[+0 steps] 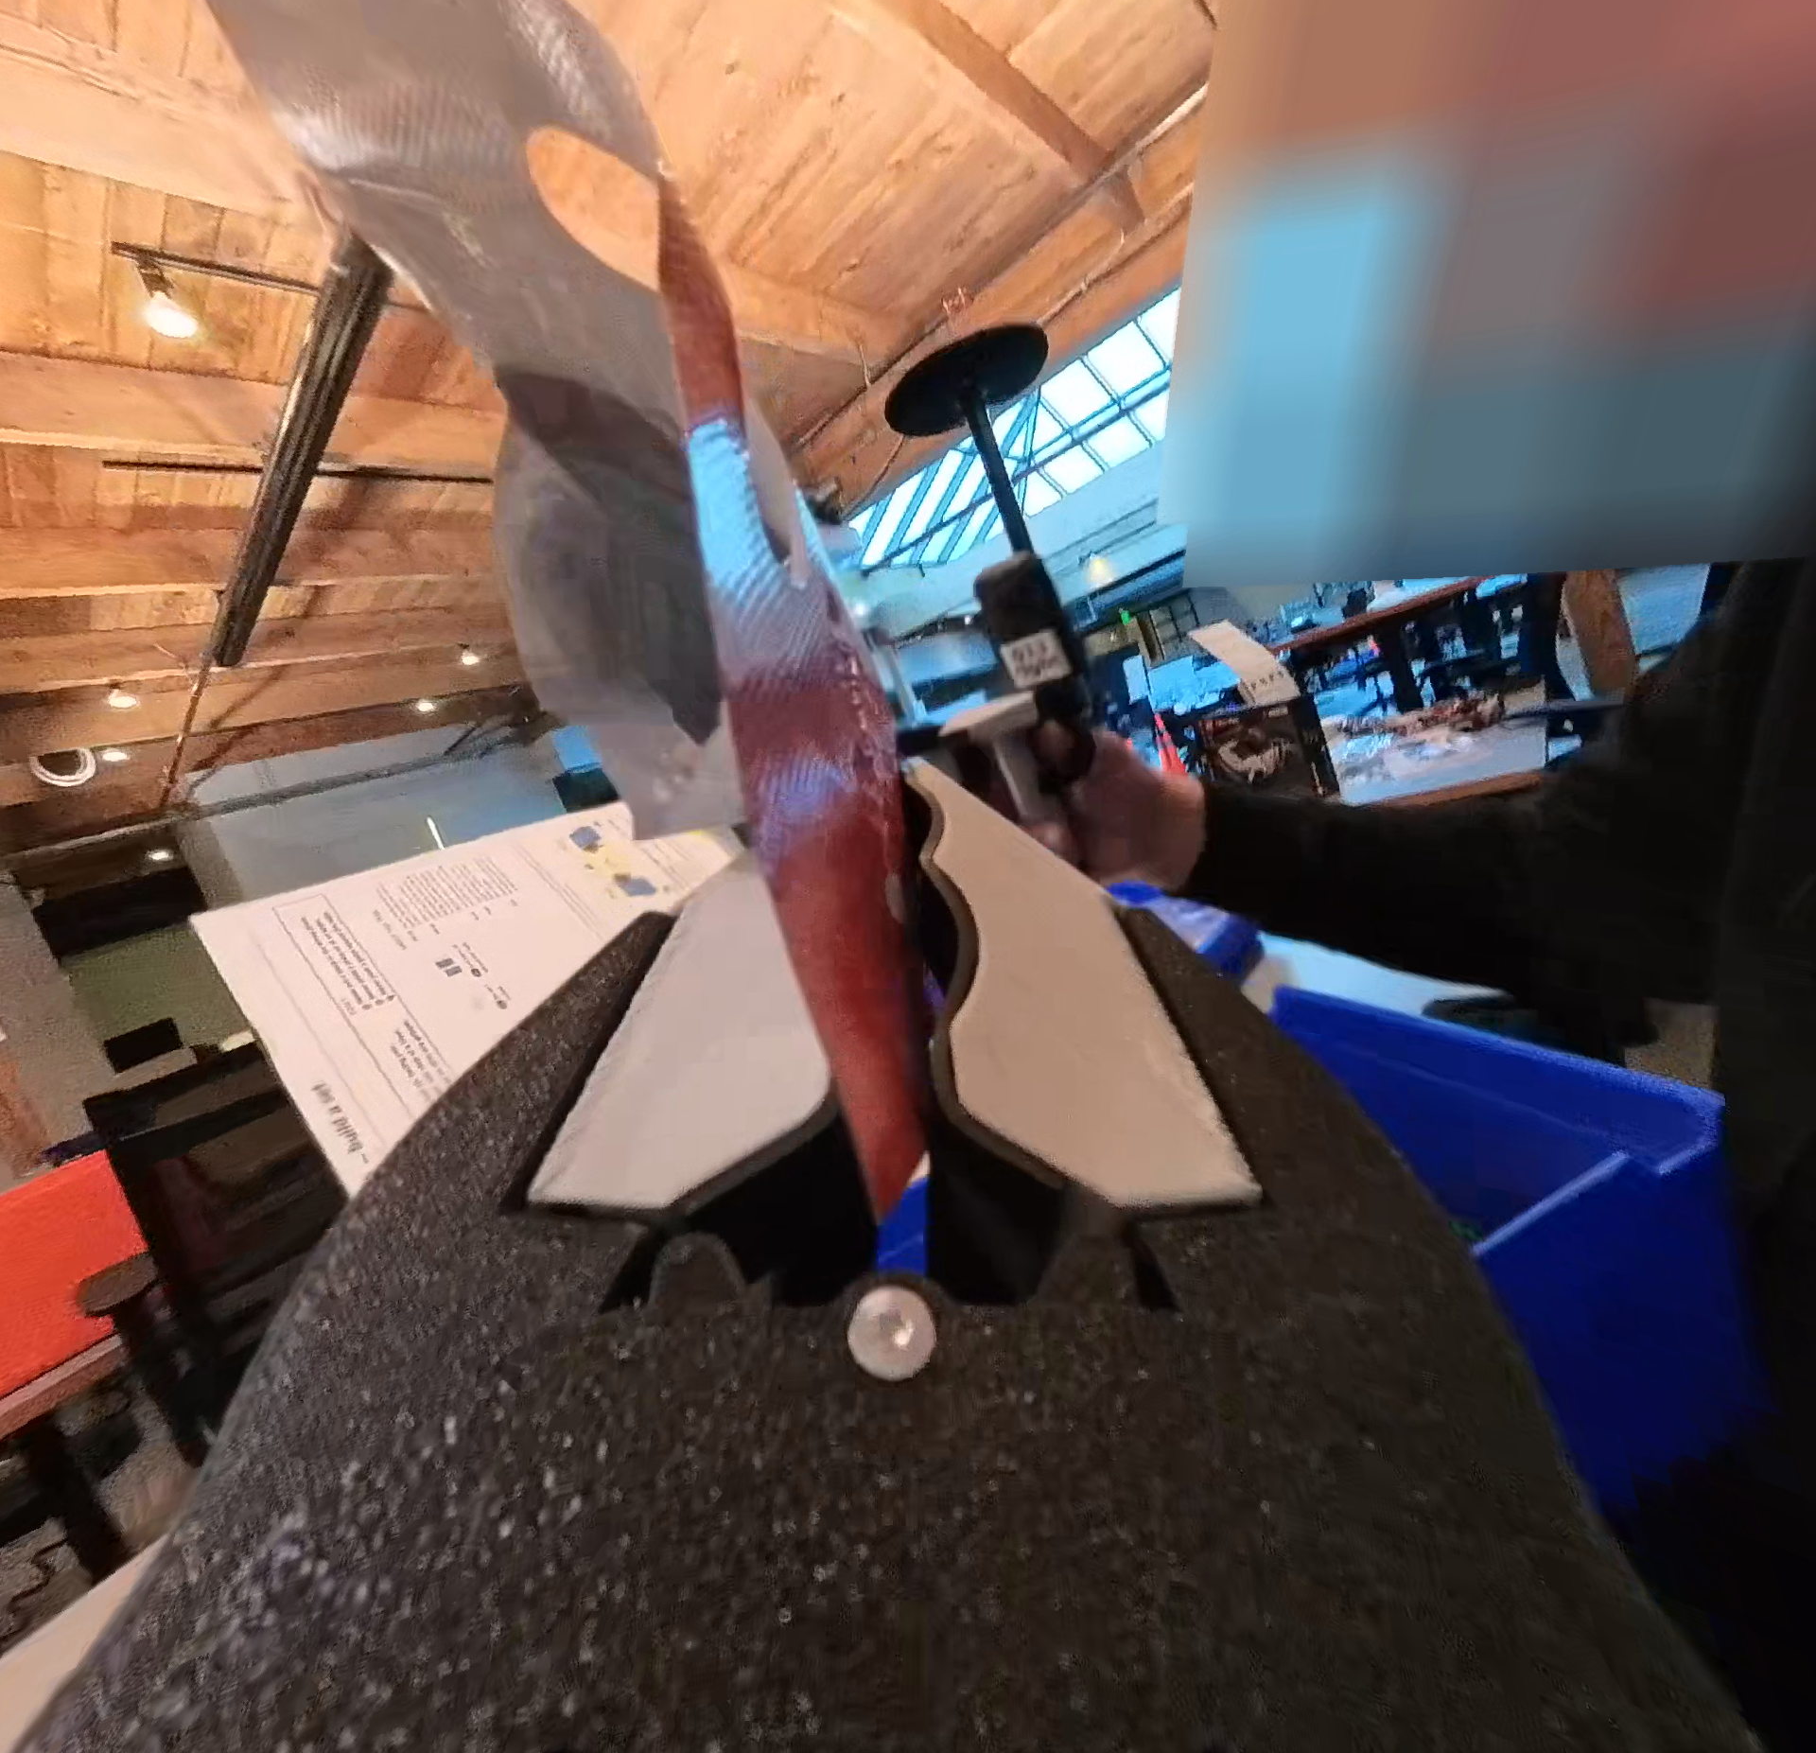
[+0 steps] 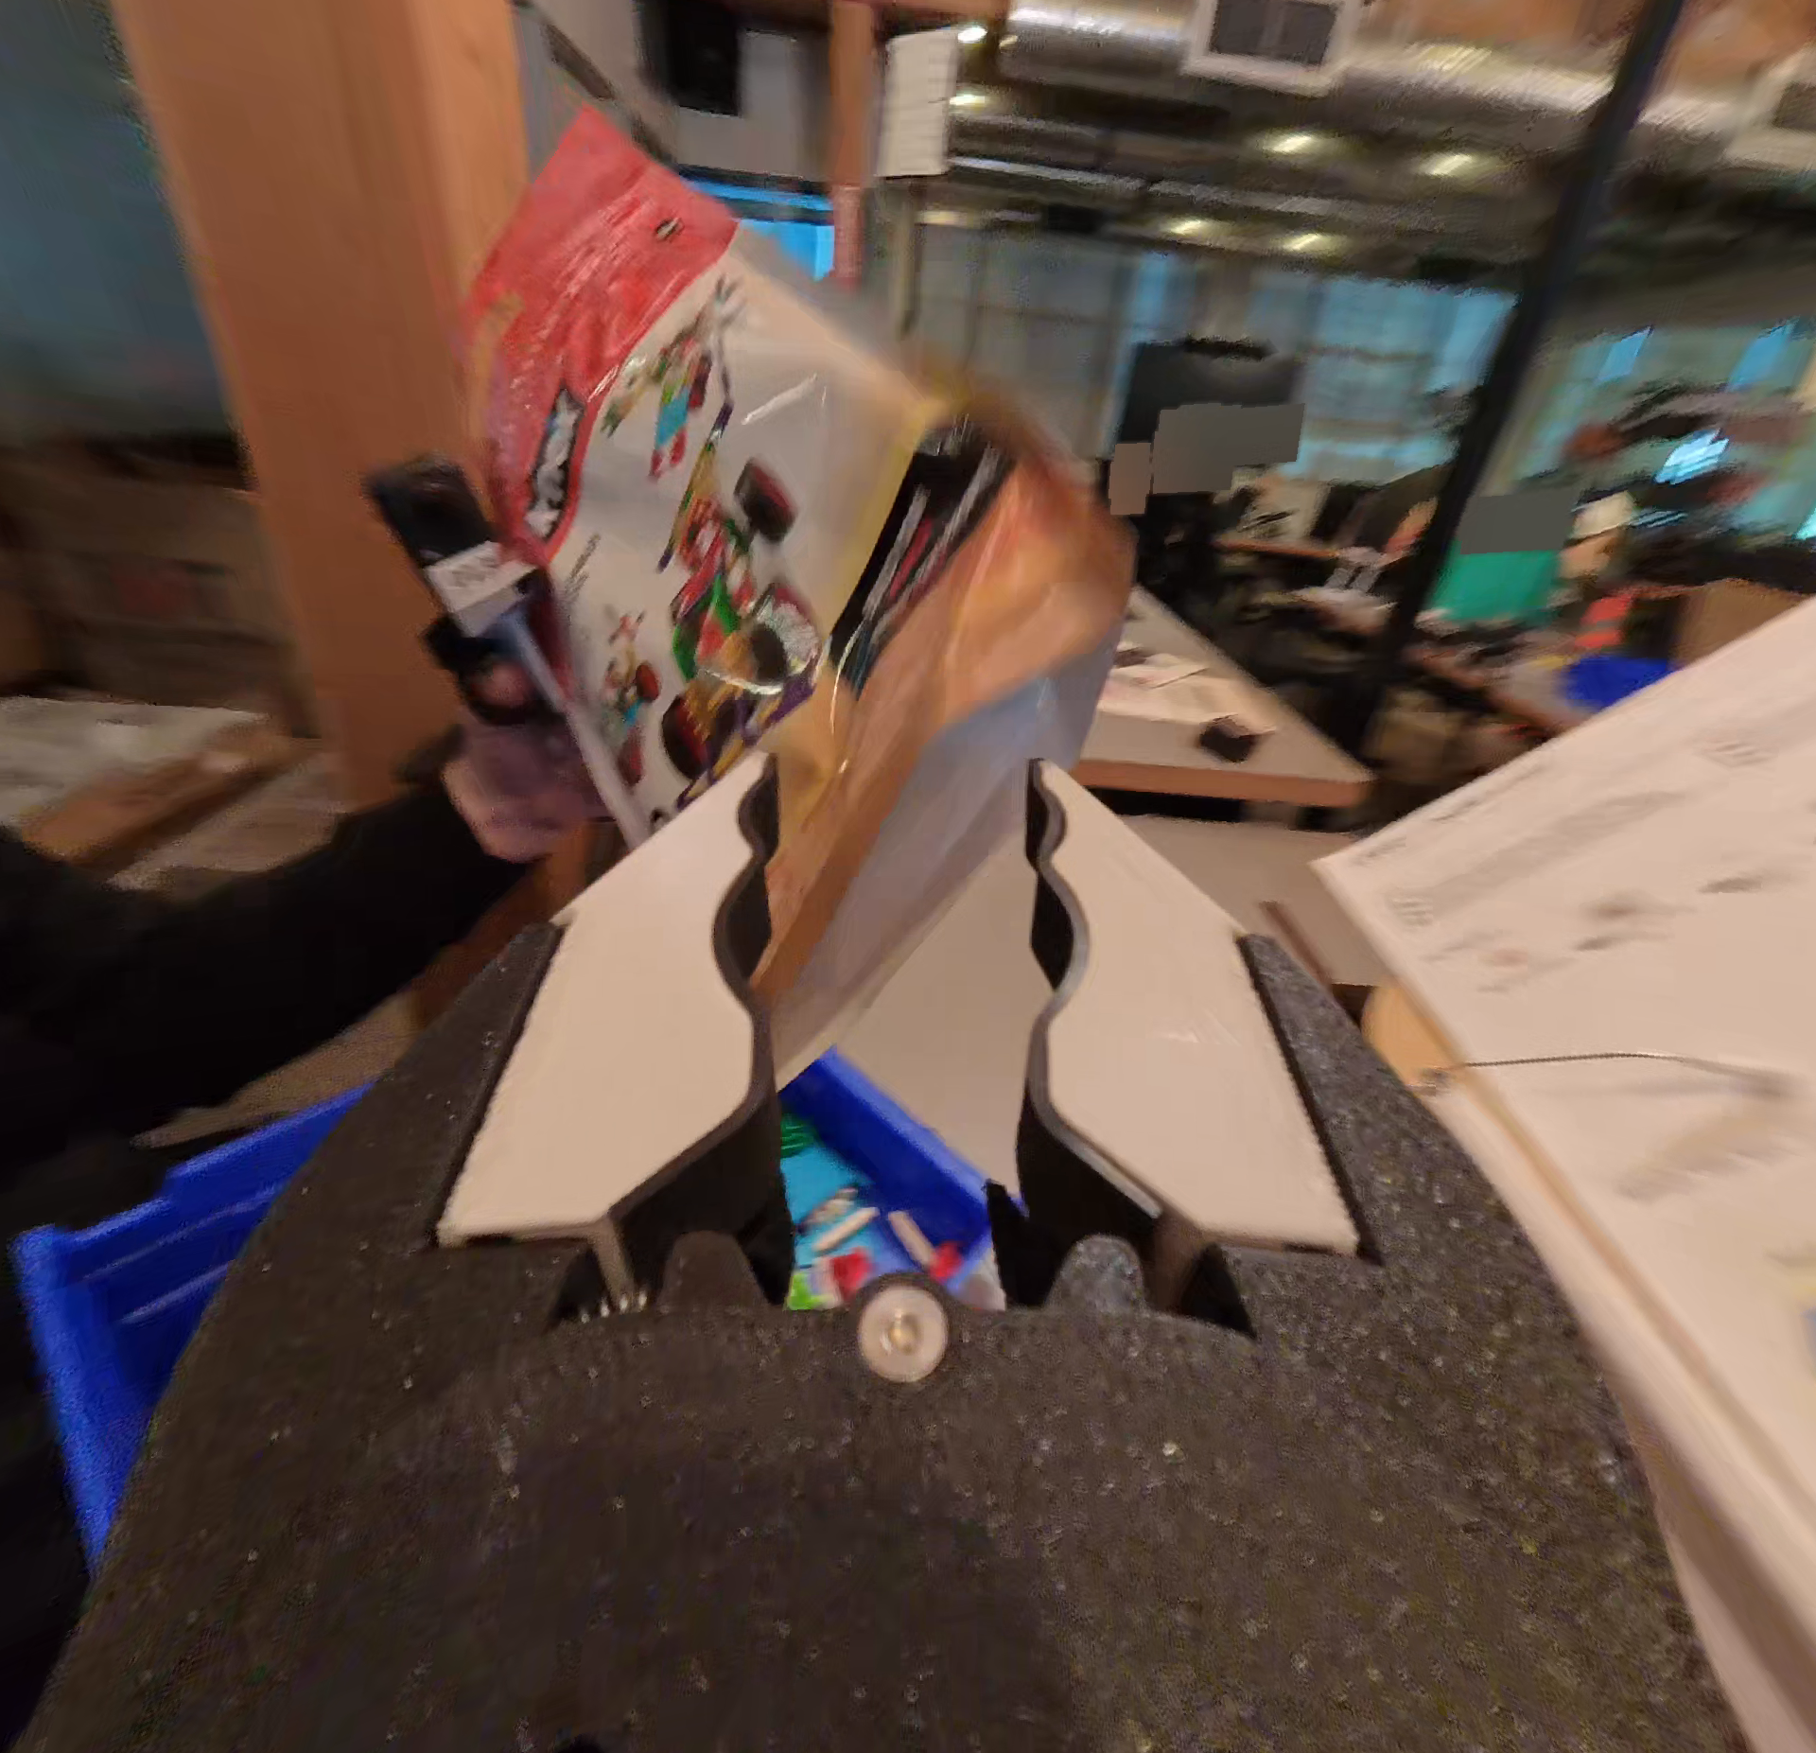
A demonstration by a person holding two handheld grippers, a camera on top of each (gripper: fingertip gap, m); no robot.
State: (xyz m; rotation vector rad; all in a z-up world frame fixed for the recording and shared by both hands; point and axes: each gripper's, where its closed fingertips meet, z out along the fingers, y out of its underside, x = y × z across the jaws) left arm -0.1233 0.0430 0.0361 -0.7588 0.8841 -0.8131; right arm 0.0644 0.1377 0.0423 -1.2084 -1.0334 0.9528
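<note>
Glossy plastic makes up the red-topped printed toy pouch (image 2: pixel 678 487) that I hold raised above the blue plastic bin (image 2: pixel 118 1303). My left gripper (image 1: pixel 909 905) pinches the pouch at its edge: in the left wrist view the pouch stands edge-on, pressed between the two white fingers (image 1: pixel 1061 998), and rises up and to the left, blurred. My right gripper (image 2: pixel 899 880) has its fingers spread. The pouch's lower corner reaches into the gap between them and lies against the left finger (image 2: pixel 629 1028); the right finger stands apart from it. In the right wrist view the bin sits below the fingers, and small coloured pieces (image 2: pixel 845 1234) lie inside it. A white printed instruction sheet (image 2: pixel 1592 998) stands tilted to the right of the right gripper. A hand (image 1: pixel 1120 811) in a dark sleeve grips the right gripper's handle, visible farther off in the left wrist view.
</note>
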